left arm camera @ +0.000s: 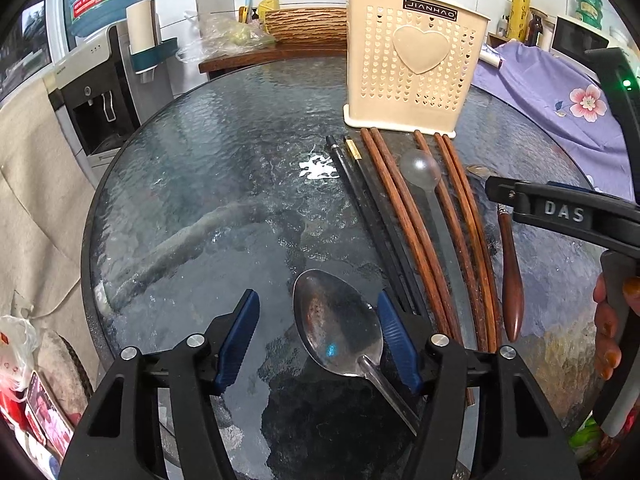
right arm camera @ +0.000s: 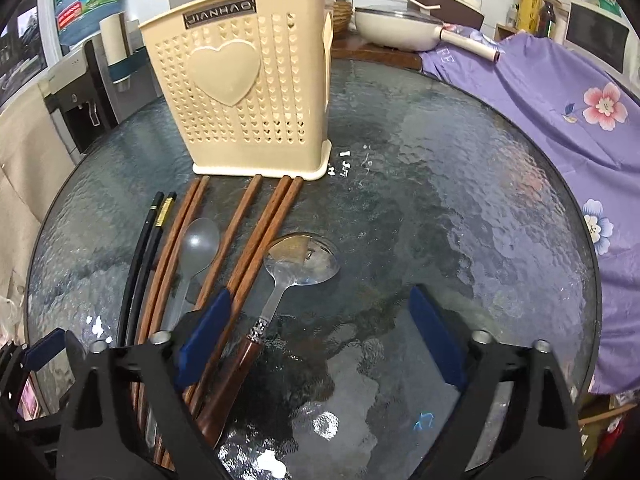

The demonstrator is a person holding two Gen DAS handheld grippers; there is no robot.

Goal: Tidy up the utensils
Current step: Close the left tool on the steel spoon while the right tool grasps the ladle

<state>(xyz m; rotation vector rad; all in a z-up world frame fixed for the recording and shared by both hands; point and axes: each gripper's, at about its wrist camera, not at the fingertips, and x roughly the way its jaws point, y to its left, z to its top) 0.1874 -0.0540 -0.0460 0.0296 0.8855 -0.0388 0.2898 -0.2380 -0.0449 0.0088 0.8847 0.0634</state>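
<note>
Near the table's front edge, left gripper (left arm camera: 318,334) is hovering with jaws apart around a steel spoon (left arm camera: 338,326); right pad is just beside the bowl, contact unclear. Right gripper (right arm camera: 320,338) is sitting jaws wide apart over the wooden-handled ladle (right arm camera: 280,280), pads clear of it. Utensils are lying in a row mid-table: black chopsticks (right arm camera: 150,236), brown chopsticks (right arm camera: 256,240), clear plastic spoon (right arm camera: 198,242). Cream holder (right arm camera: 248,96) is standing upright behind their tips, toward the far edge. Glass table (right arm camera: 460,208) is lying bare right of the ladle up to the purple cloth (right arm camera: 560,92). Only the left view is showing the steel spoon and a hand (left arm camera: 608,328); only the right view is showing the ladle bowl and a pan (right arm camera: 400,28).
</note>
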